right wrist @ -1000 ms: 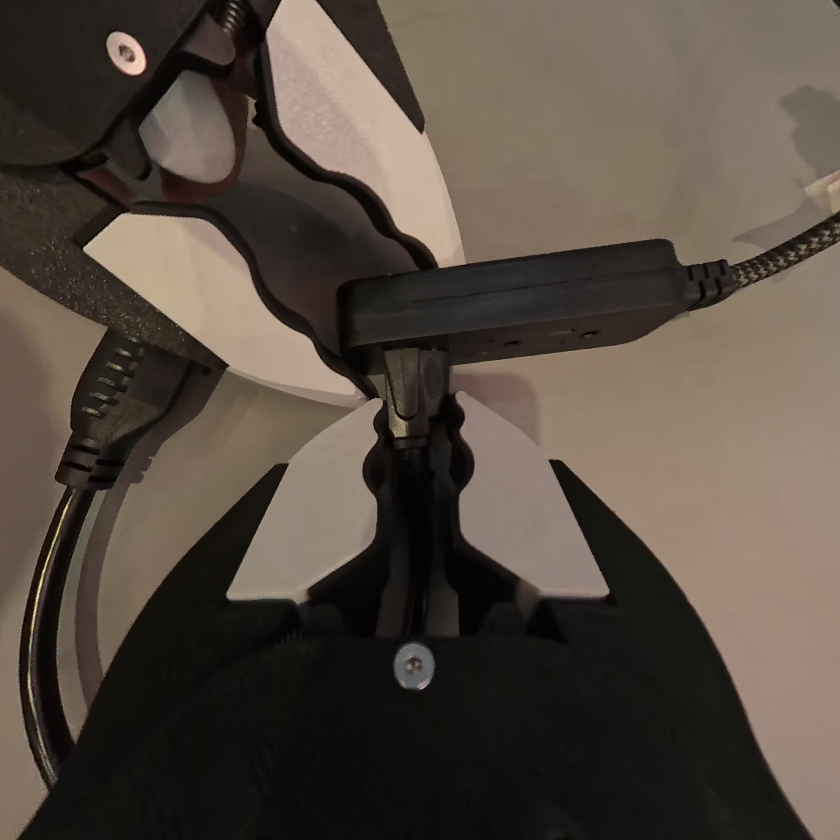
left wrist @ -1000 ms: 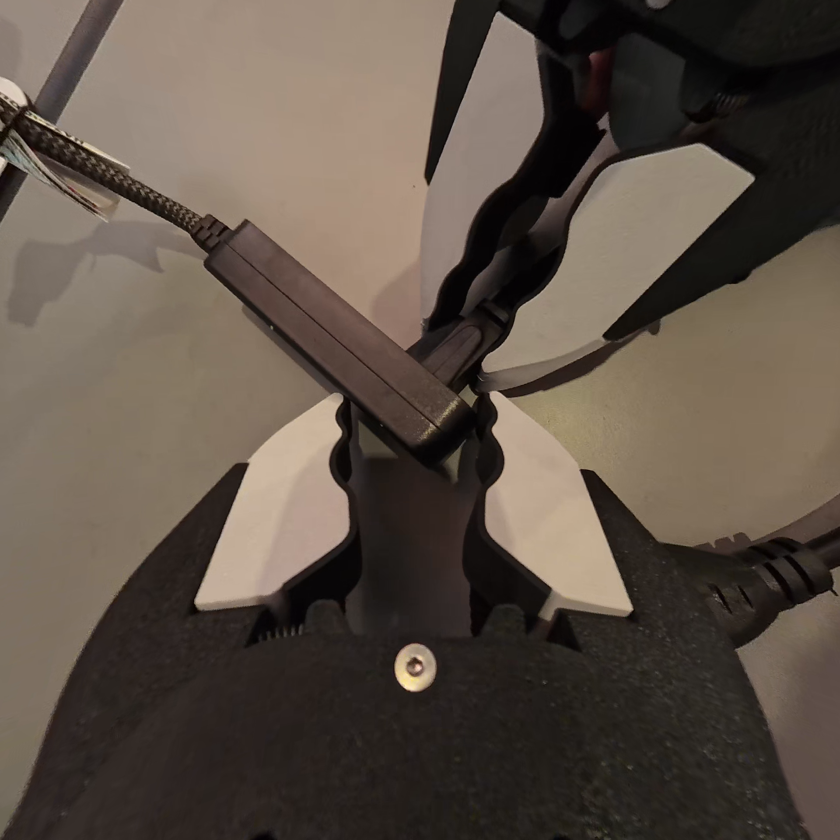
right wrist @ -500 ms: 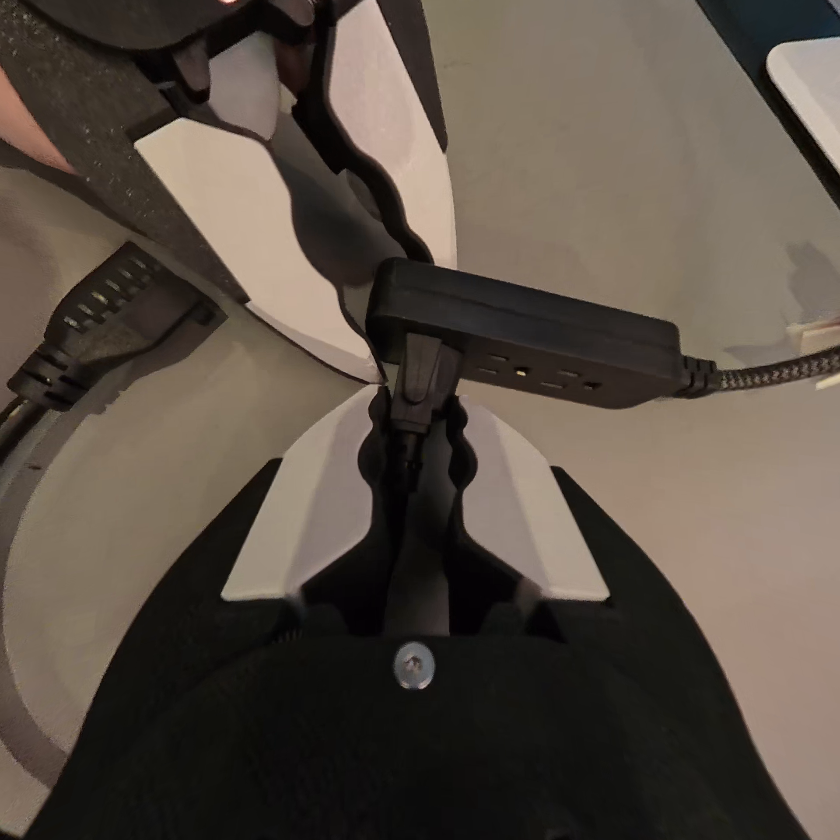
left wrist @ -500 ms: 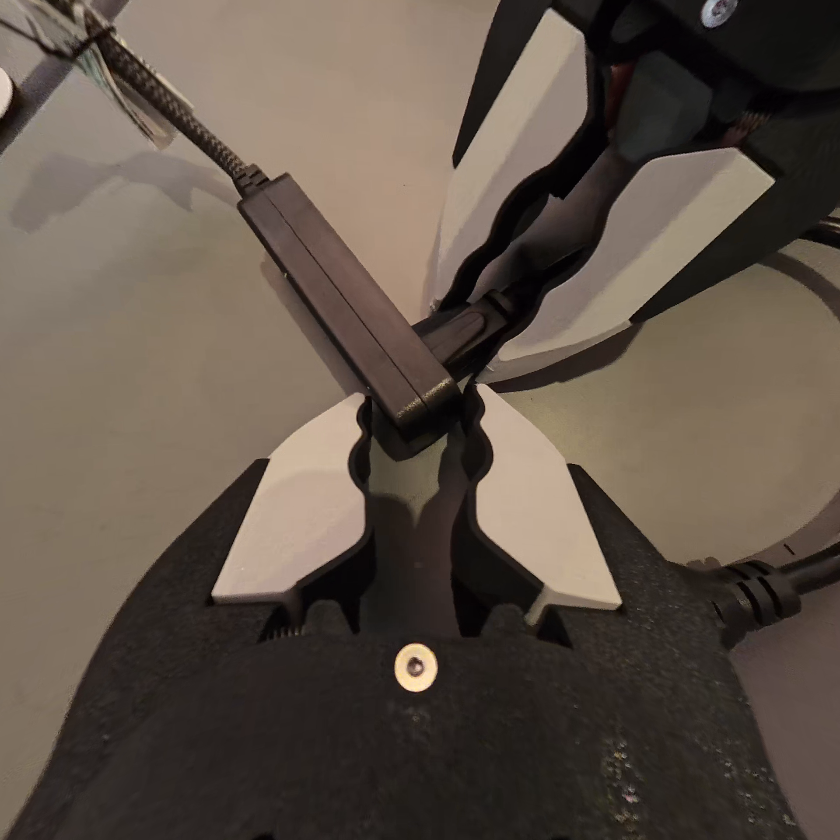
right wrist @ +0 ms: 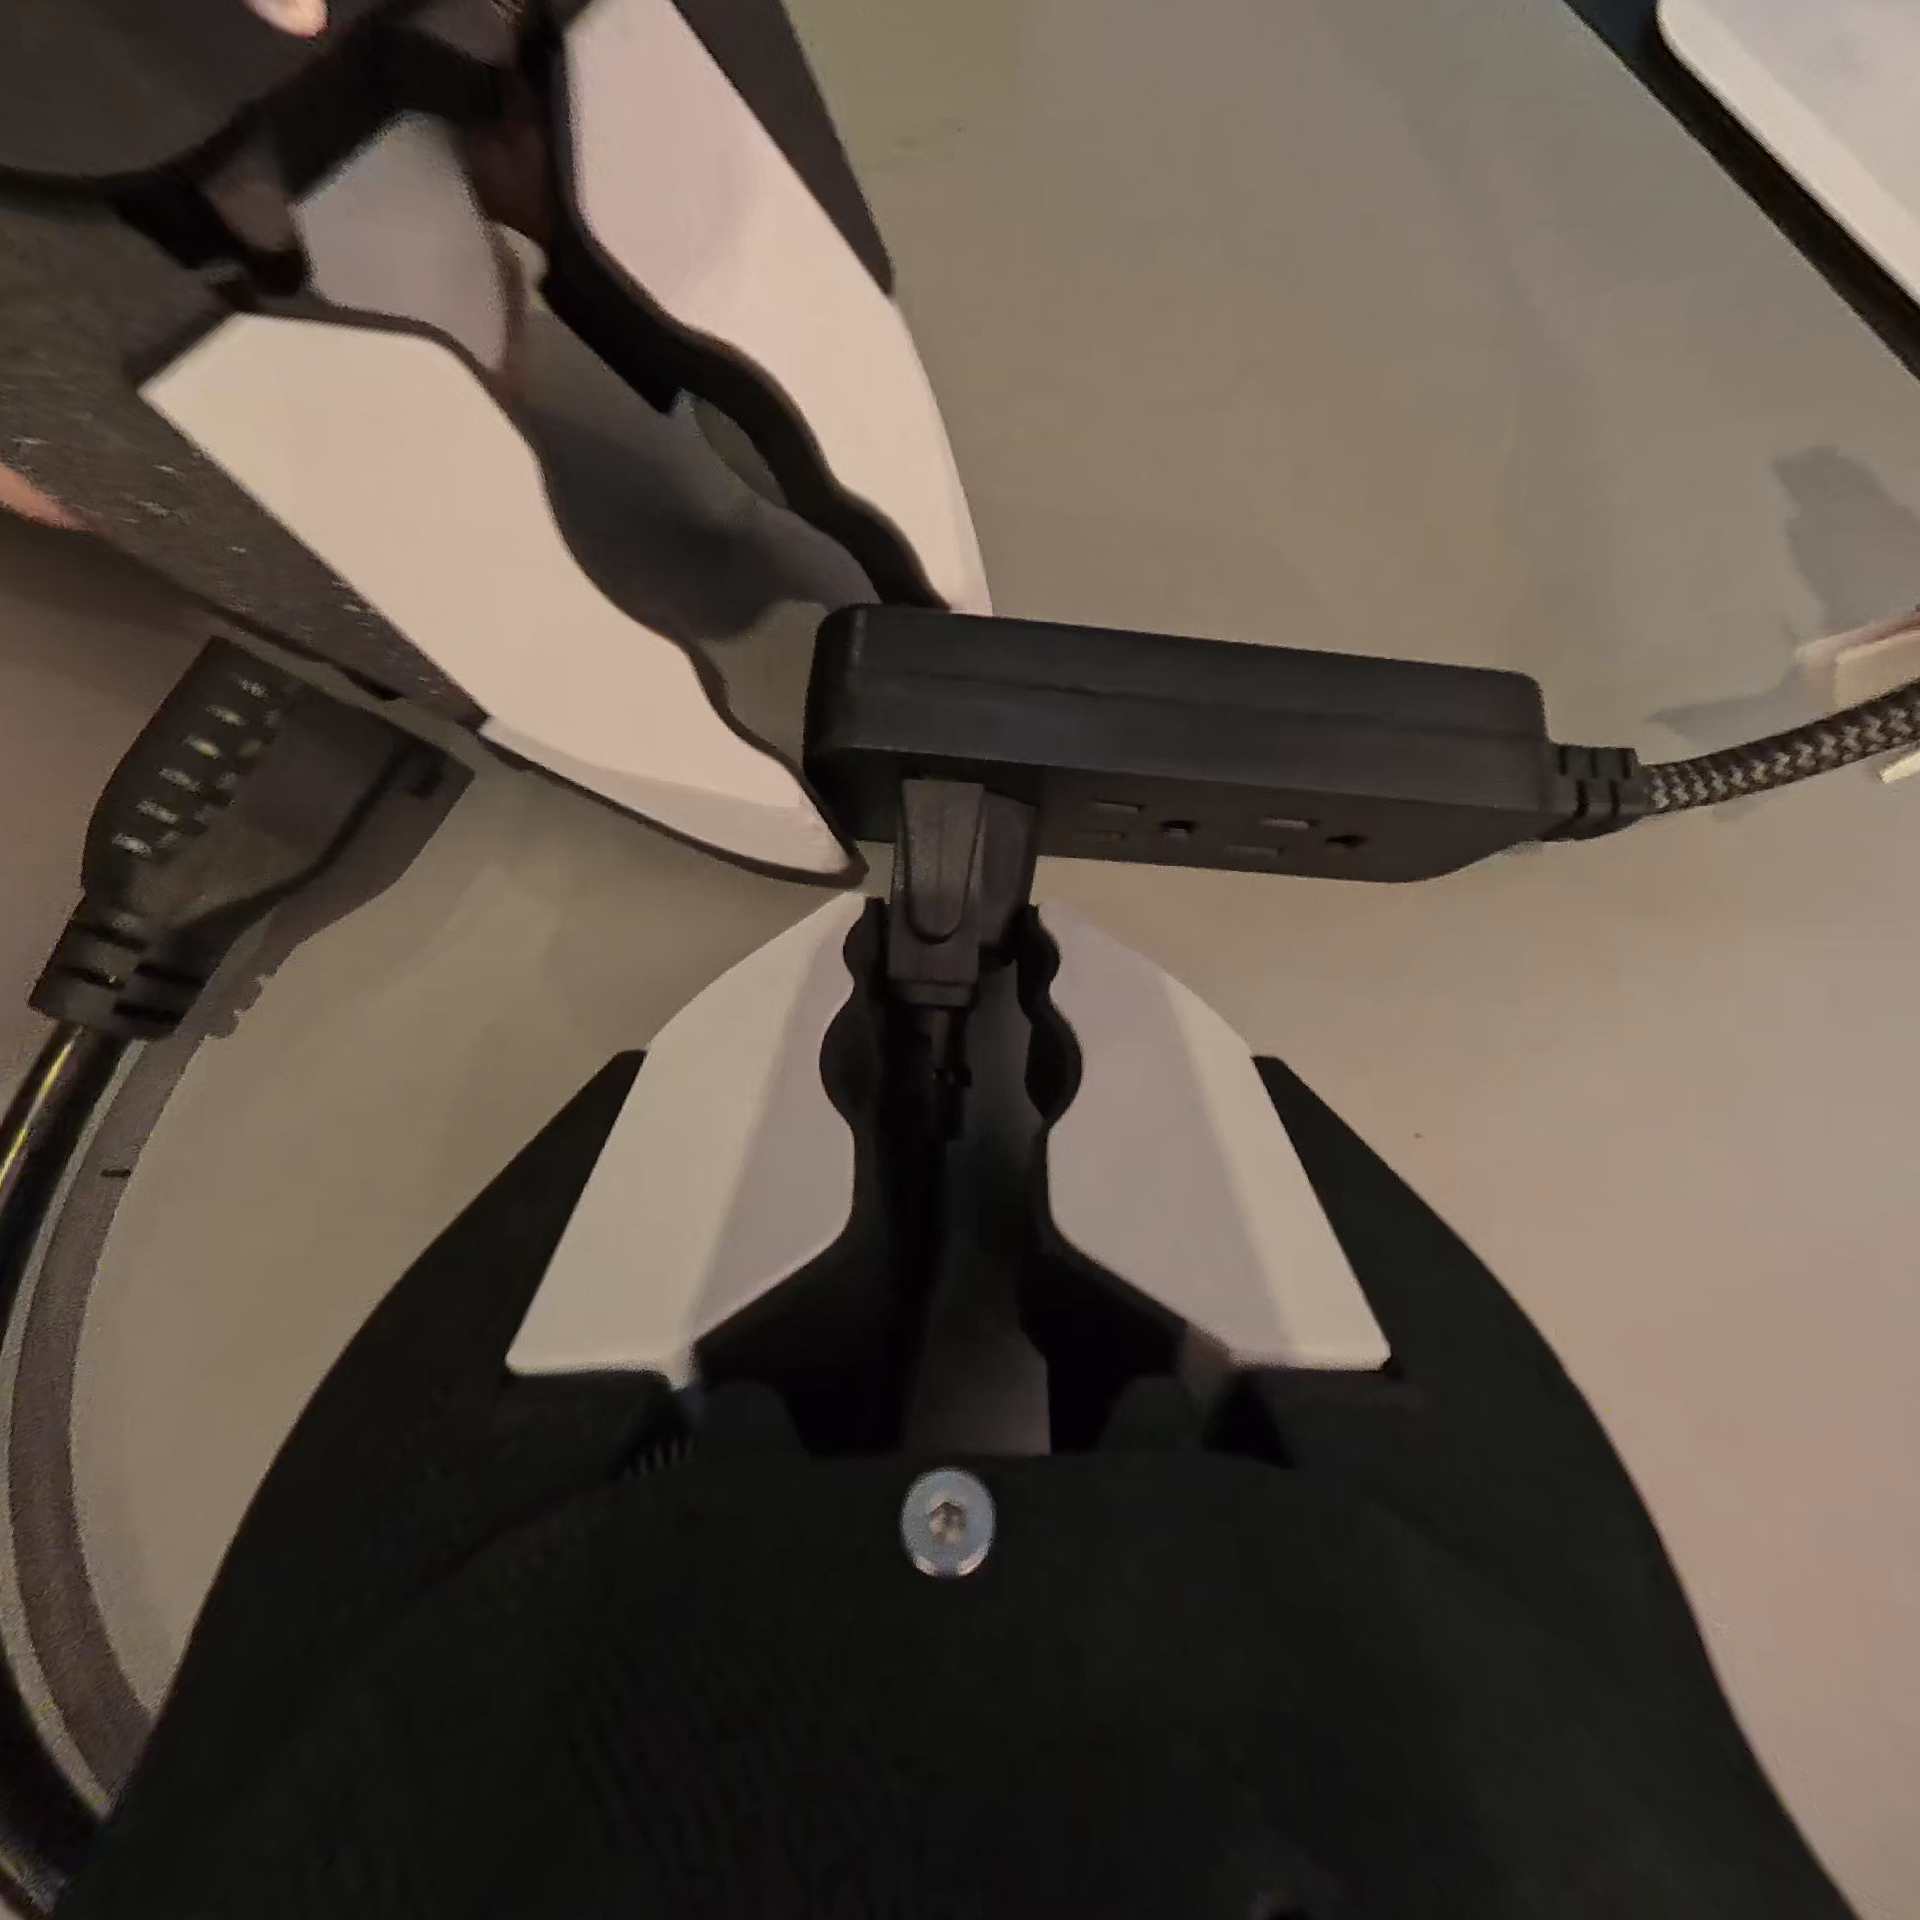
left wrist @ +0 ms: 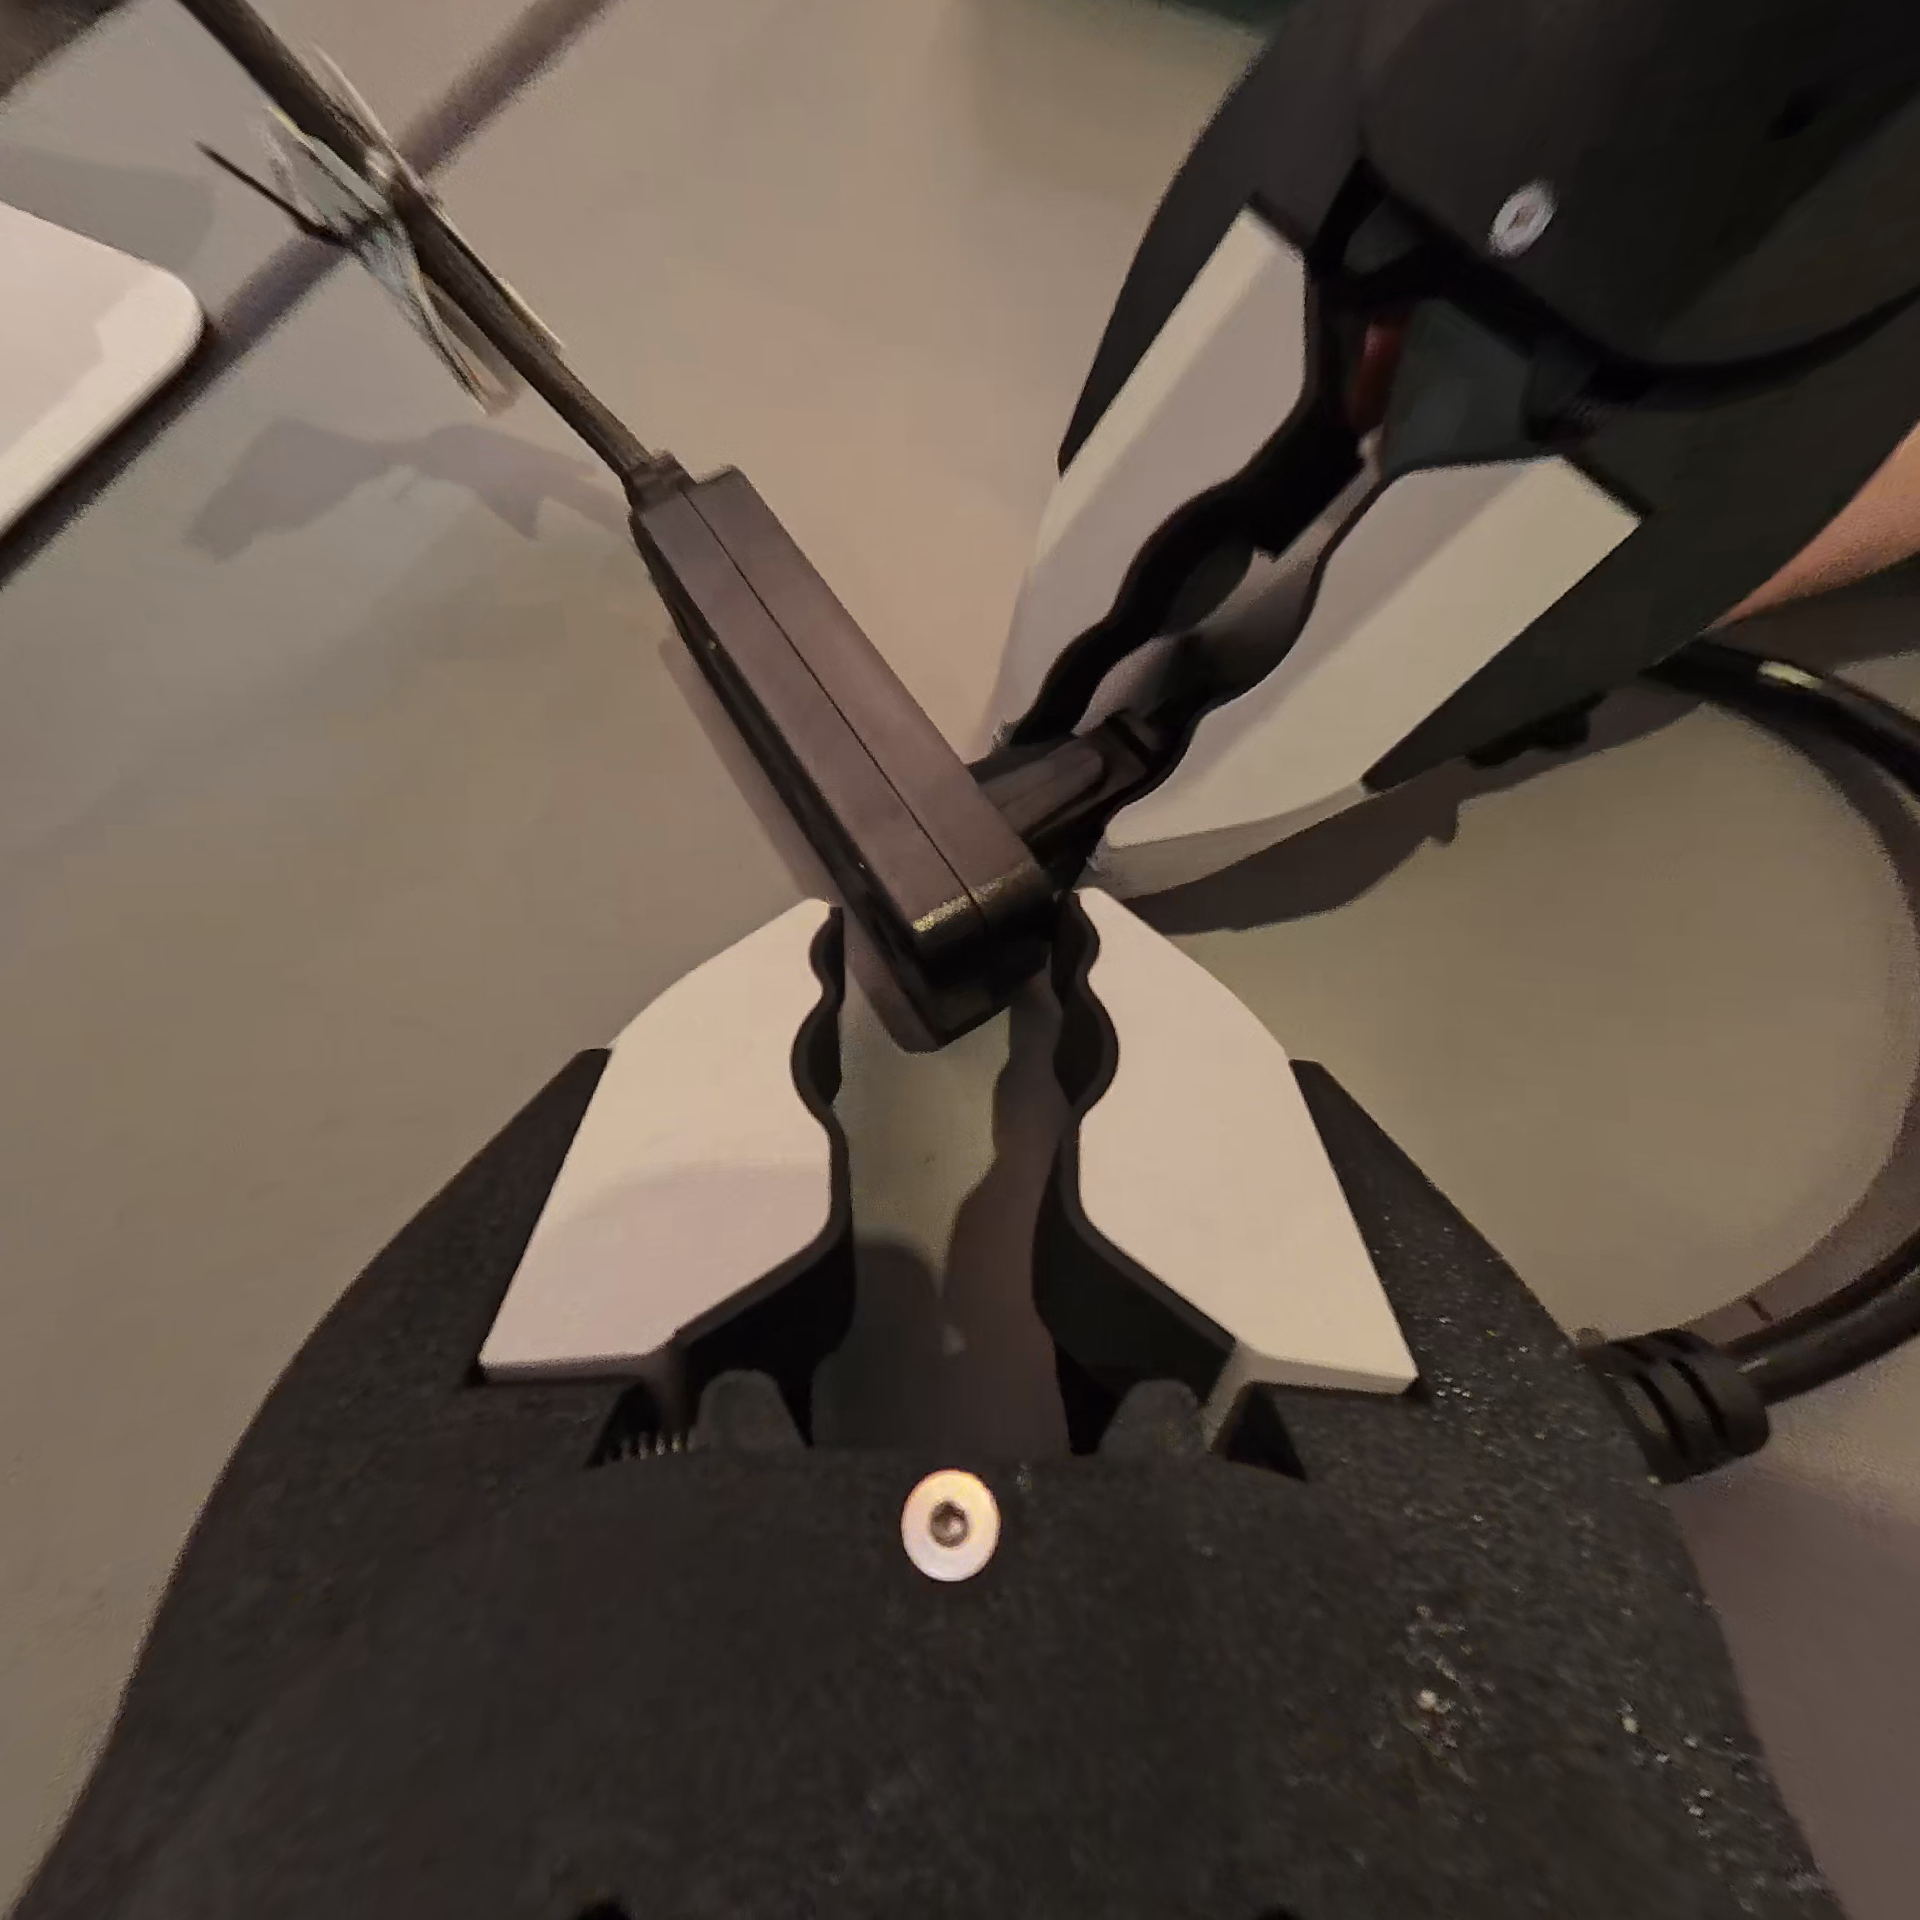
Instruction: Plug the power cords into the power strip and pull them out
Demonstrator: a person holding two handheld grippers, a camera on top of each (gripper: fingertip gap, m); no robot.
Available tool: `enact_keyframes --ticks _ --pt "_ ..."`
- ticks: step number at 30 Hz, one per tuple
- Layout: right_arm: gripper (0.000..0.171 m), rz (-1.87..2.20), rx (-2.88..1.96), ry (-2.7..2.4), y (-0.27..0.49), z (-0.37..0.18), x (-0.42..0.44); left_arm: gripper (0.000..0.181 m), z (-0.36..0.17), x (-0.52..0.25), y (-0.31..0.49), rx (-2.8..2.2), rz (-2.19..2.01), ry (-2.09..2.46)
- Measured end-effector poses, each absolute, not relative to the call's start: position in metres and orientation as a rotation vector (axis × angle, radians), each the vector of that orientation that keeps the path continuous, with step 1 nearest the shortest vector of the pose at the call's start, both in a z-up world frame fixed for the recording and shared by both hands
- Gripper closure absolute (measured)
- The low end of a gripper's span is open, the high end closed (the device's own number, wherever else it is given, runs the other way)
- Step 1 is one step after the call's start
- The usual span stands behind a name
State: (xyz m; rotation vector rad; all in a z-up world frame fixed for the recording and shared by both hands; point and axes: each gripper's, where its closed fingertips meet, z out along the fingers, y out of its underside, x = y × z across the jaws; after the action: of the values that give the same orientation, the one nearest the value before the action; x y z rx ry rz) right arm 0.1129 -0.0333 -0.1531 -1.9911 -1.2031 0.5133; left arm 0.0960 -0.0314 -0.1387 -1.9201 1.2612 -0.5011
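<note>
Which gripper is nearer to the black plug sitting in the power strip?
Right. The right gripper is shut on the black plug; the left gripper grips the black power strip's end beside it.

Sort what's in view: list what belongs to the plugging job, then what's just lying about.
In the job:
- power strip, held by the left gripper
- plug, seated in the strip's end socket, held by the right gripper
- second cord, lying on the table, unplugged

Lying about:
- white pad at the table's edge
- tag on the strip's braided cable
</note>
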Motion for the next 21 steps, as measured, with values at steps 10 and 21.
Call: enact_keyframes --ticks 10,21 --pt "0.14 0.519 -2.036 -1.185 -0.027 -0.155 0.104 0.152 -0.138 0.086 -0.017 -1.933 -0.372 1.182" --pt "0.132 0.452 -2.187 -0.908 -0.019 -0.155 0.094 0.153 -0.139 0.082 -0.009 -1.967 -0.325 1.138"
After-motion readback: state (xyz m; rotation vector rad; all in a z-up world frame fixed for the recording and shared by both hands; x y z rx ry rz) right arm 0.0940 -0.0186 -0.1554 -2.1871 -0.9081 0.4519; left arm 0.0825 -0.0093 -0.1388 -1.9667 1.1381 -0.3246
